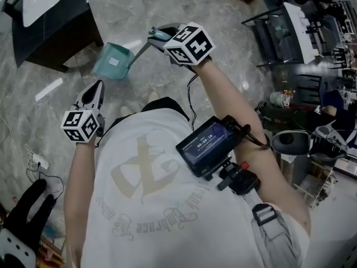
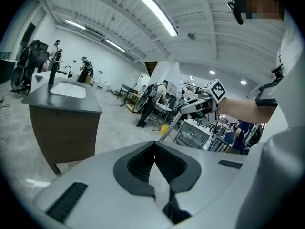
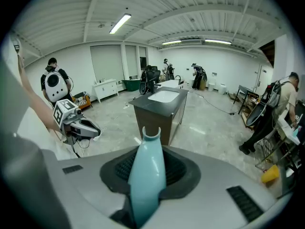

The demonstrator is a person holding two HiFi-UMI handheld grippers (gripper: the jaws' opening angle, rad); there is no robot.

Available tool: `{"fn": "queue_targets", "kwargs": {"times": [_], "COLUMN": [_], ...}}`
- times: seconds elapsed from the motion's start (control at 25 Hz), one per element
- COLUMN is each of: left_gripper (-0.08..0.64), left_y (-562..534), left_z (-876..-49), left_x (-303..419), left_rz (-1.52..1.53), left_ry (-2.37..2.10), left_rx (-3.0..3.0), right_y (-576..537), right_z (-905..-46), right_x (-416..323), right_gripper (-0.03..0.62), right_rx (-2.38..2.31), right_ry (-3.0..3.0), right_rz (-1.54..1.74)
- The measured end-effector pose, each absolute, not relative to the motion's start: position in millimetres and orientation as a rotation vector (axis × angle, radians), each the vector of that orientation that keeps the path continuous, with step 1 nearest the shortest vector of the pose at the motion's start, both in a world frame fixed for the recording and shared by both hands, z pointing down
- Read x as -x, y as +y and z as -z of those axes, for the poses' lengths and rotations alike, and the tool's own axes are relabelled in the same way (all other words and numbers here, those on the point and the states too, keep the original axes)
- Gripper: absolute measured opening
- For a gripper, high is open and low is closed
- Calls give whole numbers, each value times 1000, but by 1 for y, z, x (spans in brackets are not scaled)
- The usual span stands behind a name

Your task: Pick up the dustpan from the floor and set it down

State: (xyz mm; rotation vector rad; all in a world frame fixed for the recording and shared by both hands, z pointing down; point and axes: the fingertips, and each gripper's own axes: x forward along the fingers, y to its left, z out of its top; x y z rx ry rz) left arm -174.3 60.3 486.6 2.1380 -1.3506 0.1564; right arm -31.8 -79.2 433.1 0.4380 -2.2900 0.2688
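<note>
A teal dustpan hangs at the end of its thin pole, over the marble floor. My right gripper is shut on the pole's pale teal grip, which sticks out between the dark pads and ends in a small fork. From the left gripper view the right gripper shows ahead, with the pole slanting down from it. My left gripper is lower and to the left of the pan, apart from it. Its jaws meet at the tips with nothing between them.
A dark cabinet with a white sink stands just left of the pan, also in the right gripper view. Metal racks and carts crowd the right side. Cables lie on the floor at left. People stand farther off.
</note>
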Motion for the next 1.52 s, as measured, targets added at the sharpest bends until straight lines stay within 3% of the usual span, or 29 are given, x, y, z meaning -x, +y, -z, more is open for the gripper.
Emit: {"fn": "queue_targets", "kwargs": {"times": [0.28, 0.56, 1.52], "left_gripper": [11, 11, 11], "left_y": [46, 40, 31], "left_z": [-483, -446, -448], "left_x": [164, 100, 94], "left_rz": [-149, -143, -148], "left_ry": [-1309, -1289, -1309], "left_rx": [-2195, -2230, -2240], "right_y": [-85, -85, -86], "right_z": [-417, -379, -398], "right_x": [29, -52, -69], "right_gripper": [103, 103, 103], "right_rx": [-465, -494, -513], "right_ry": [-2334, -2368, -2340], "right_rz": [-250, -256, -278]}}
